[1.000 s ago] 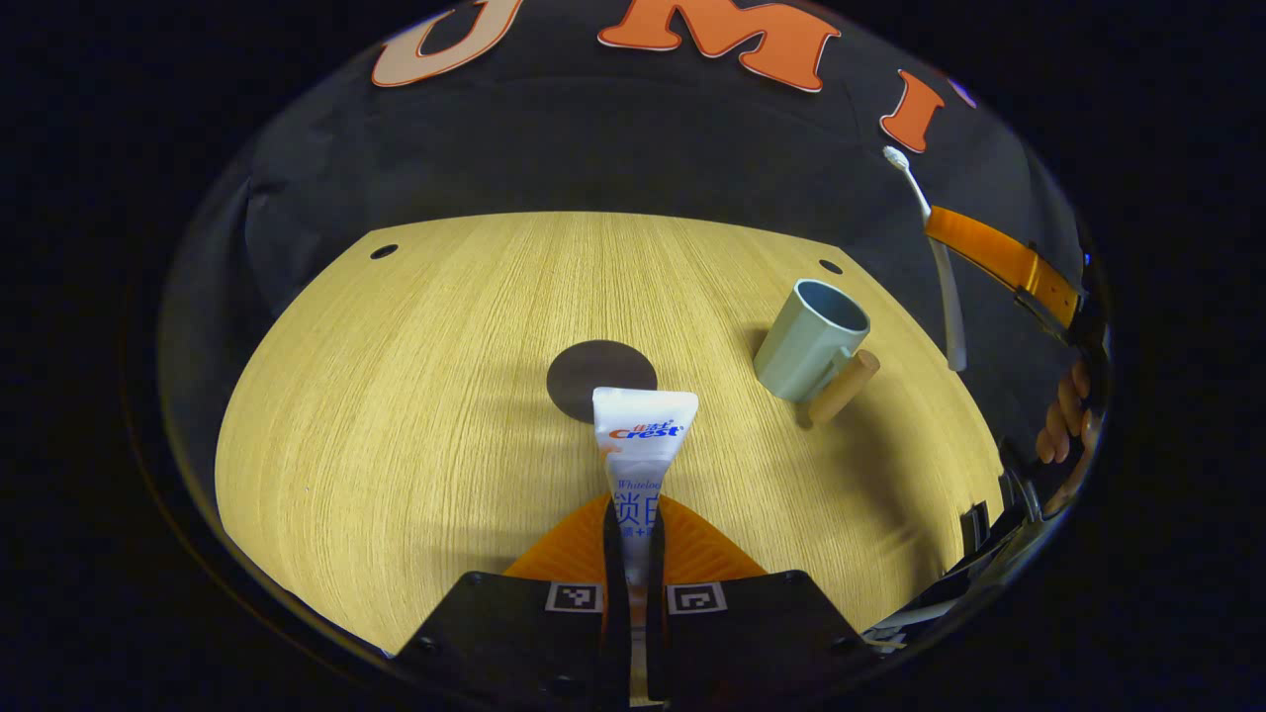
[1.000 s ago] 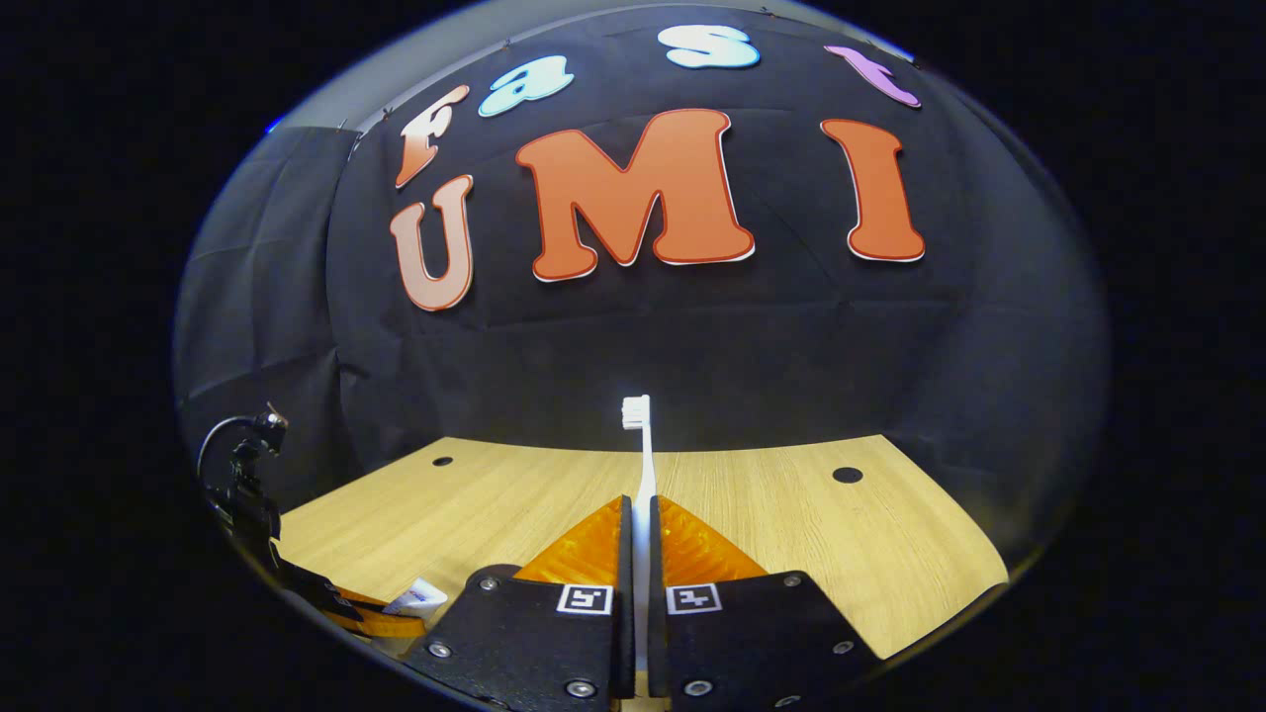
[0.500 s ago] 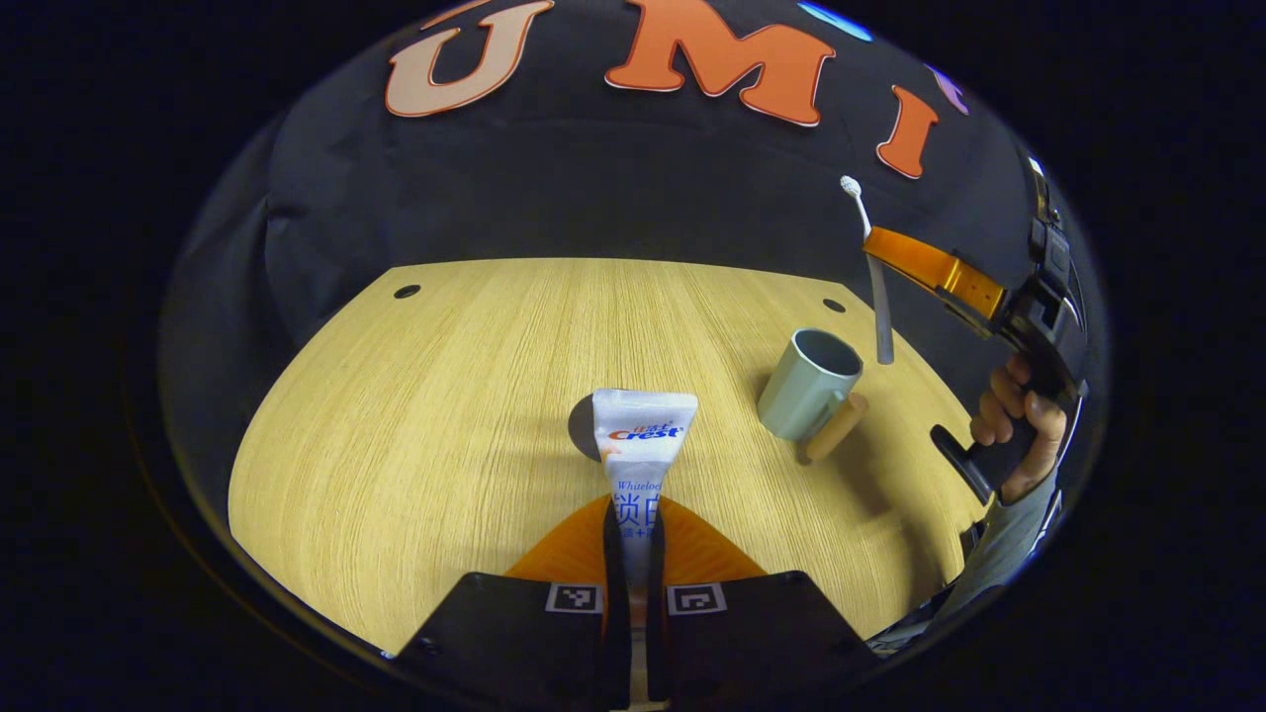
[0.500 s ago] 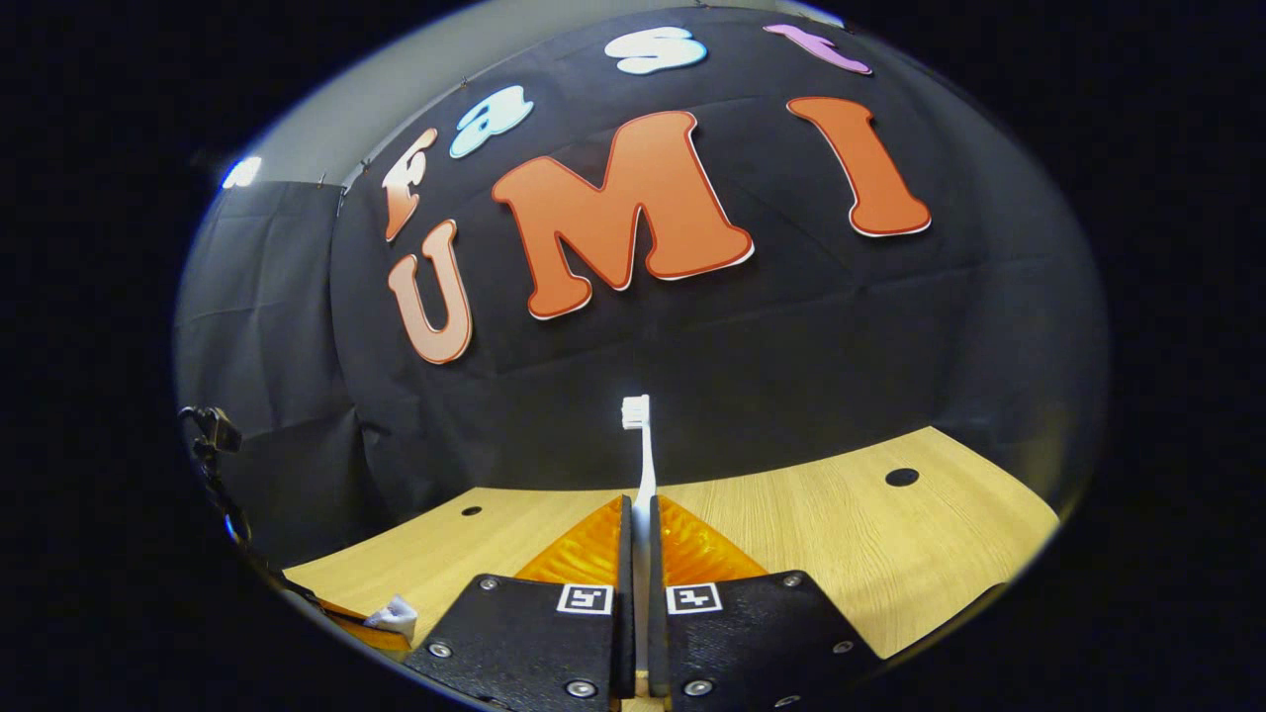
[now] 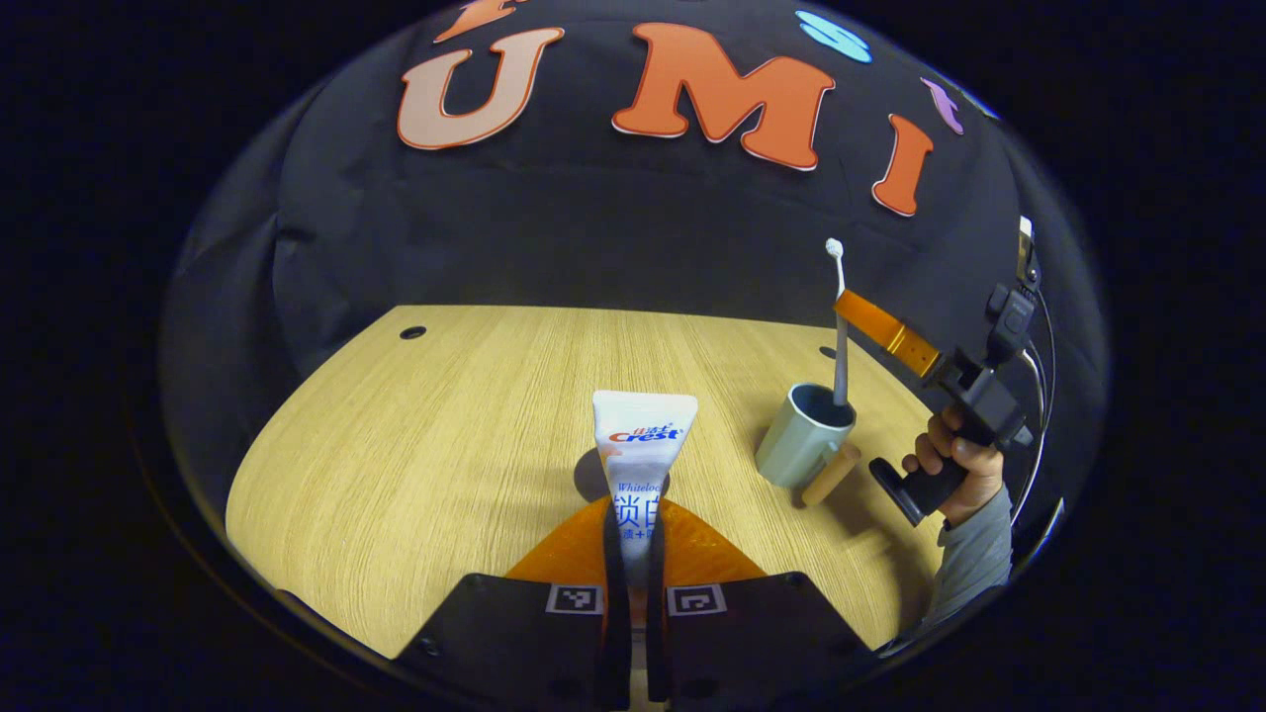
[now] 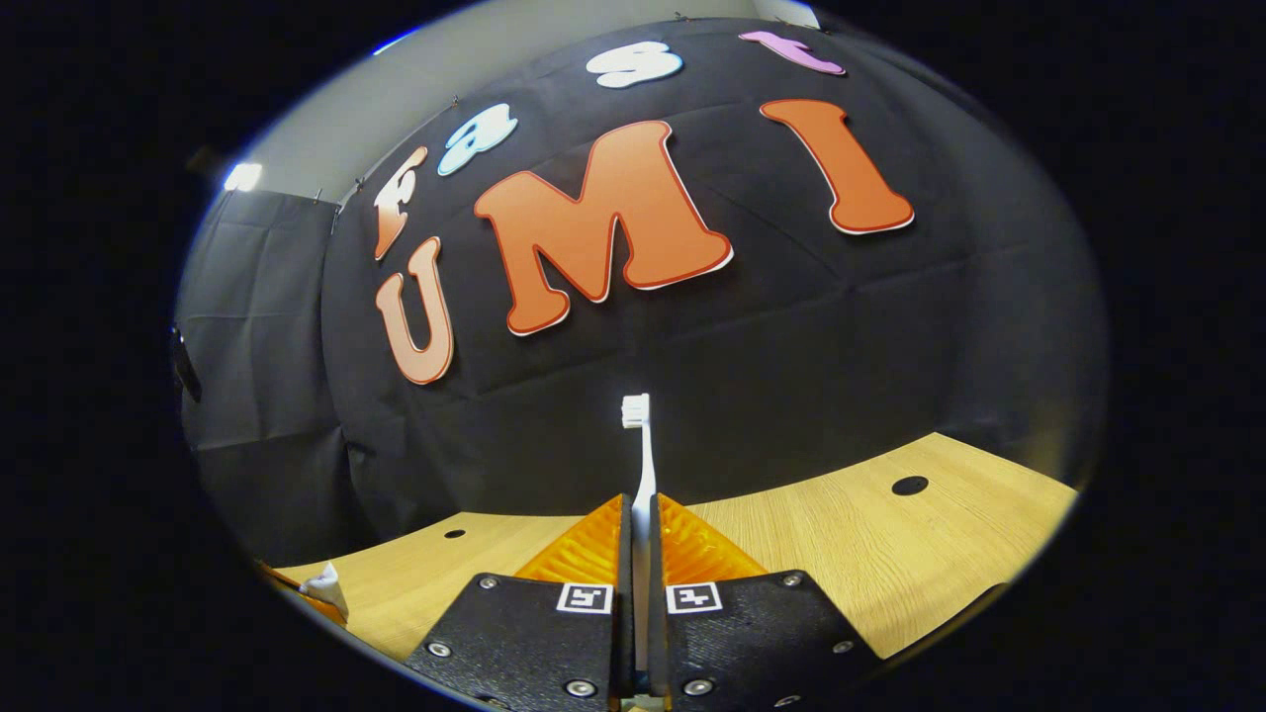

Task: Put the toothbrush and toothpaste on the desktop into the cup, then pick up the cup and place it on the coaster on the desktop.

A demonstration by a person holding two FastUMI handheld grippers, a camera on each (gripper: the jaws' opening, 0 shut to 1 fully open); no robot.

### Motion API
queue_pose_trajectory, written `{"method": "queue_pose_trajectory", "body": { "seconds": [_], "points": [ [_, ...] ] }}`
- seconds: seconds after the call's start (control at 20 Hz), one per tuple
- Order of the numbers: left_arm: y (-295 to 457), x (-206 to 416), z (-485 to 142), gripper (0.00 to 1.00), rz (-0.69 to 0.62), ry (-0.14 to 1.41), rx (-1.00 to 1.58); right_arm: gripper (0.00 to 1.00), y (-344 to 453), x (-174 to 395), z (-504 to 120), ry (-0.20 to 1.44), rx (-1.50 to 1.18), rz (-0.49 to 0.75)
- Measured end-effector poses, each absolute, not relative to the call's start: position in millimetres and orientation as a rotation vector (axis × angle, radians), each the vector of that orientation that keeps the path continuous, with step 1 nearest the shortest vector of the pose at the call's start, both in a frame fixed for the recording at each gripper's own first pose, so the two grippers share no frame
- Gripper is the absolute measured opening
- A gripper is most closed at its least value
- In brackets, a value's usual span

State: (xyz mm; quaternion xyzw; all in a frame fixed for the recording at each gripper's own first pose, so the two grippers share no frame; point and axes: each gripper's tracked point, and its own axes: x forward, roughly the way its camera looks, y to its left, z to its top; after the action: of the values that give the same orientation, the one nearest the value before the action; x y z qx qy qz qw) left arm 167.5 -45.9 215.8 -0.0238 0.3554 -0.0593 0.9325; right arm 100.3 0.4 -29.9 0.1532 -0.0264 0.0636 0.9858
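Since a second ago, my right gripper (image 5: 849,314) has swung in from the far right edge and lowered, so the toothbrush's (image 5: 840,326) handle end now dips inside the cup (image 5: 803,435), where before it hung off to the cup's side. One wooden tabletop (image 5: 415,435) carries everything, with two small dark holes near its far edge in the left gripper view. On it stands one pale green cup with a wooden handle, upright, to the right of my left gripper (image 5: 633,524). One dark round coaster (image 5: 589,475) lies flat just behind the toothpaste (image 5: 641,445), mostly hidden by it. My left gripper is closed on that one white toothpaste tube, both fingers pressing its lower part, the crimped end pointing forward above the tabletop. My right gripper (image 6: 639,534) clamps the one white toothbrush (image 6: 641,465) between both fingers, bristles up. My hand (image 5: 954,465) grips the right gripper's handle, with a grey sleeve (image 5: 974,554) below it.
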Motion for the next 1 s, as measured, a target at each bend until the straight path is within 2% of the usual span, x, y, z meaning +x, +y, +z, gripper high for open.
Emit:
{"method": "queue_pose_trajectory", "body": {
  "seconds": [0.25, 1.0],
  "points": [
    [-54, 185, 240, 0.11, -0.147, 0.639, -0.068, 0.06, 2, 101, -39, -0.094, 0.286, 0.131],
    [-98, 248, 300, 0.1, -0.24, 0.413, -0.1, 0.07, -4, 87, -66, -0.072, 0.239, 0.094]
  ]
}}
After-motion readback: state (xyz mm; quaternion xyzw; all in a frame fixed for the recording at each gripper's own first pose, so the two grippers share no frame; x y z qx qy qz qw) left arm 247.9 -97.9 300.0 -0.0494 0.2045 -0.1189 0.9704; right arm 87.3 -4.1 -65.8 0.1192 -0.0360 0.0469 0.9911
